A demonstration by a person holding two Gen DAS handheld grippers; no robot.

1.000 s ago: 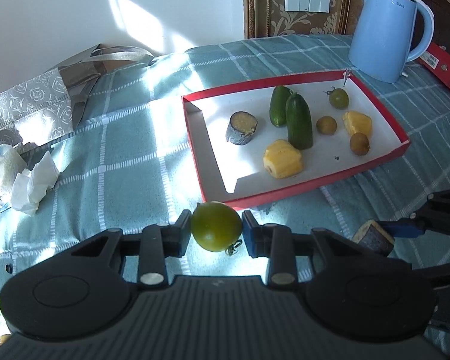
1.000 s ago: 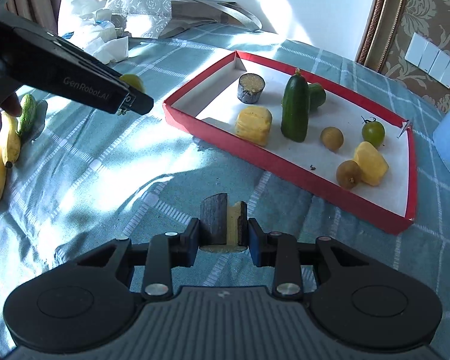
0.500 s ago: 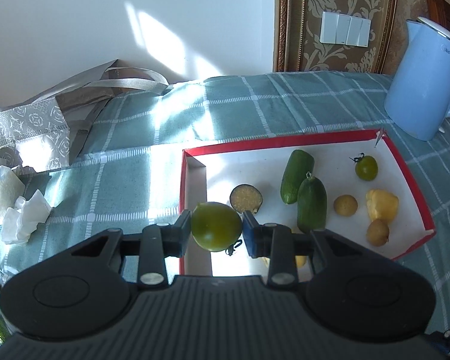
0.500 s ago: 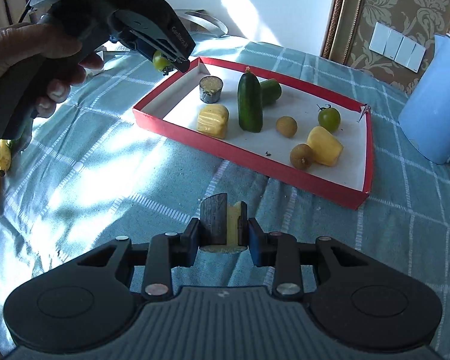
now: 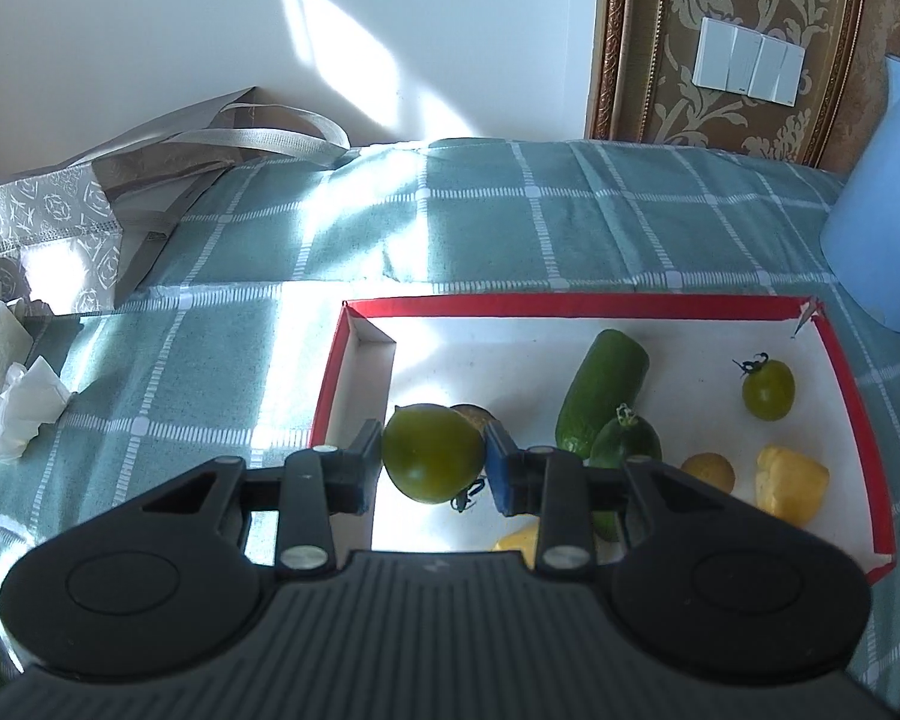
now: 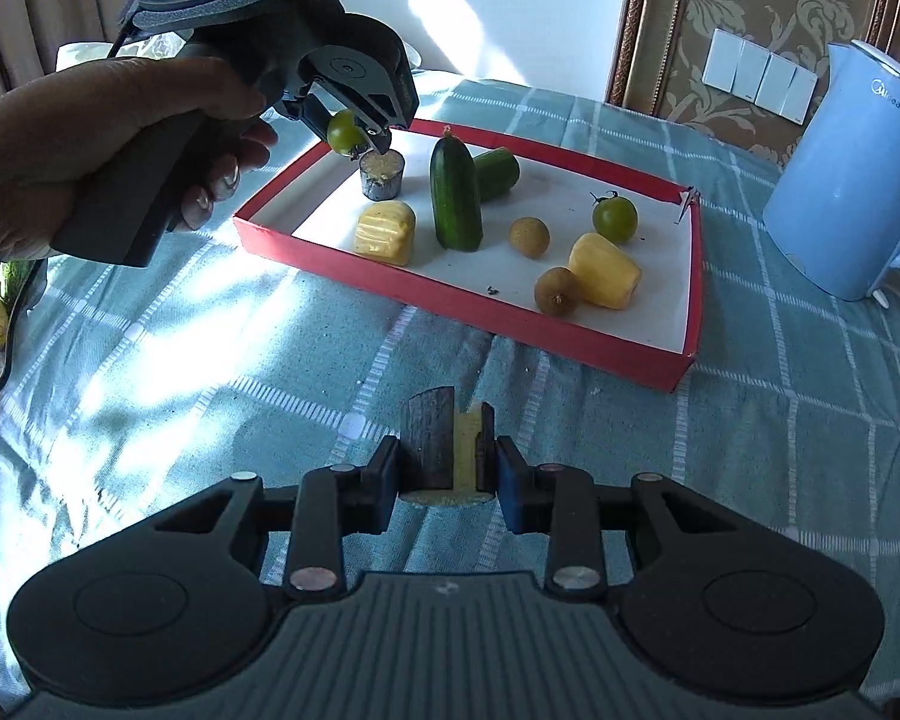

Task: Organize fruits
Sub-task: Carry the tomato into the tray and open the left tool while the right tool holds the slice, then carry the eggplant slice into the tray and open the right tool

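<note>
While I am holding the left gripper (image 5: 433,468) over the near-left corner of the red tray (image 5: 630,303), its two pads are pinching a green tomato (image 5: 433,453) by the sides, so the fruit is hanging clear of the white floor and I can set it down wherever I choose. In the right wrist view the same tomato (image 6: 344,131) is hovering just above the dark-skinned cut piece (image 6: 381,174) standing in that corner, which tells me I am aiming too close to it; I judge a spot on the bare floor beside it would be safer, since dropping onto the piece could knock it over.

My right gripper (image 6: 448,483) is waiting over the checked cloth (image 6: 750,420), outside the tray's near wall, and it is clamping a dark-rinded wedge with yellow flesh (image 6: 444,447) upright between its pads. I am keeping it back, I think, so the two tools are not crowding one corner at once.

Inside the tray the cucumbers (image 6: 455,195), the second green tomato (image 6: 615,217), the yellow chunks (image 6: 385,231) and the small brown fruits (image 6: 529,236) are lying spread apart, leaving open floor along the far side. The blue kettle (image 6: 840,180) is standing just beyond the tray's right end.
</note>
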